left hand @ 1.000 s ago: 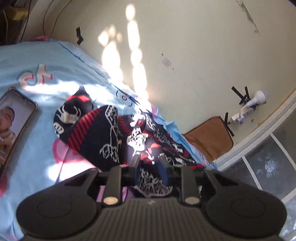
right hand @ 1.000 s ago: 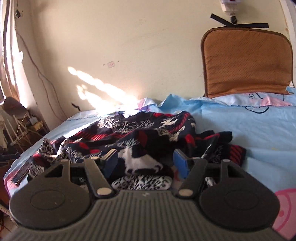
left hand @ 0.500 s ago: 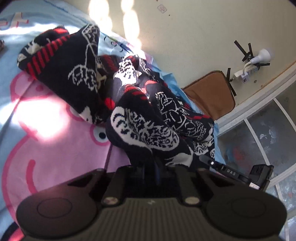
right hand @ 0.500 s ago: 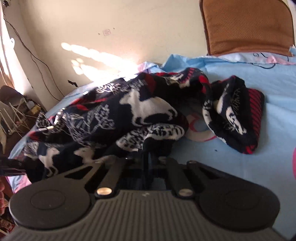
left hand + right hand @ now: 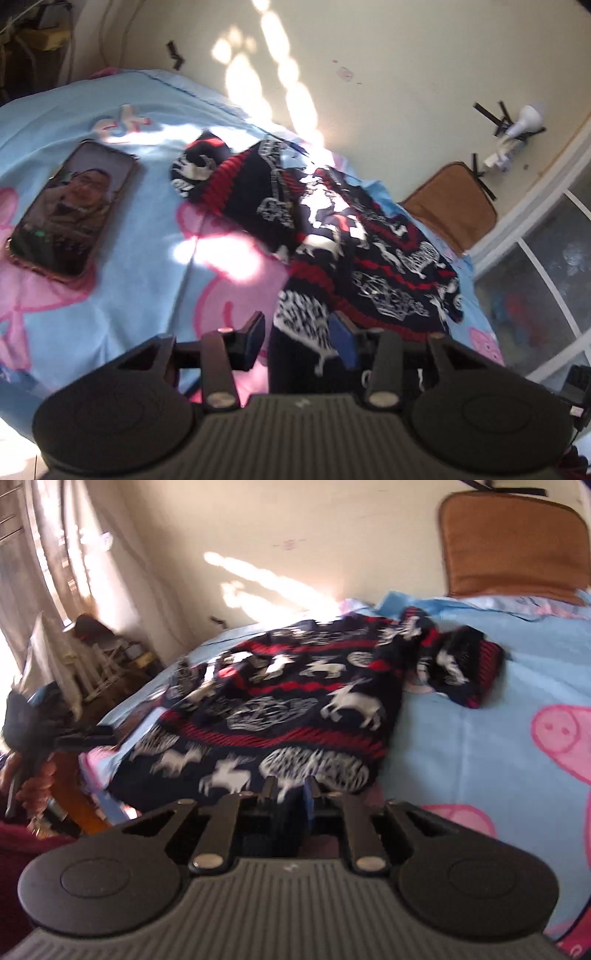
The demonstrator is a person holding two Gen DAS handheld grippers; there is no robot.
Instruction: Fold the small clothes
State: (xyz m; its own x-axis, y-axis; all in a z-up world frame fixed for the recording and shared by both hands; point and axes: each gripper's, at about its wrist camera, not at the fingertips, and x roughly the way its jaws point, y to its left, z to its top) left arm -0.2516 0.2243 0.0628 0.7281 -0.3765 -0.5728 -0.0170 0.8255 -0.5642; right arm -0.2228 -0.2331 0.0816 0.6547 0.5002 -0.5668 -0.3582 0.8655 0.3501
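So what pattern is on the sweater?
Dark navy sweater with red zigzag bands and white reindeer; clearest in the right wrist view.

Both wrist views look down close over the same sweater (image 5: 354,236) (image 5: 295,709).

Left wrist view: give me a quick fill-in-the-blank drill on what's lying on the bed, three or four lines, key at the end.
1. The smartphone lies on the bedsheet with its screen facing ____.
2. The knitted sweater is dark navy with white figures and ____ stripes.
3. The cartoon pigs printed on the light-blue bedsheet are ____.
4. The cushion leaning on the wall is ____.

Missing words: up; red; pink; brown
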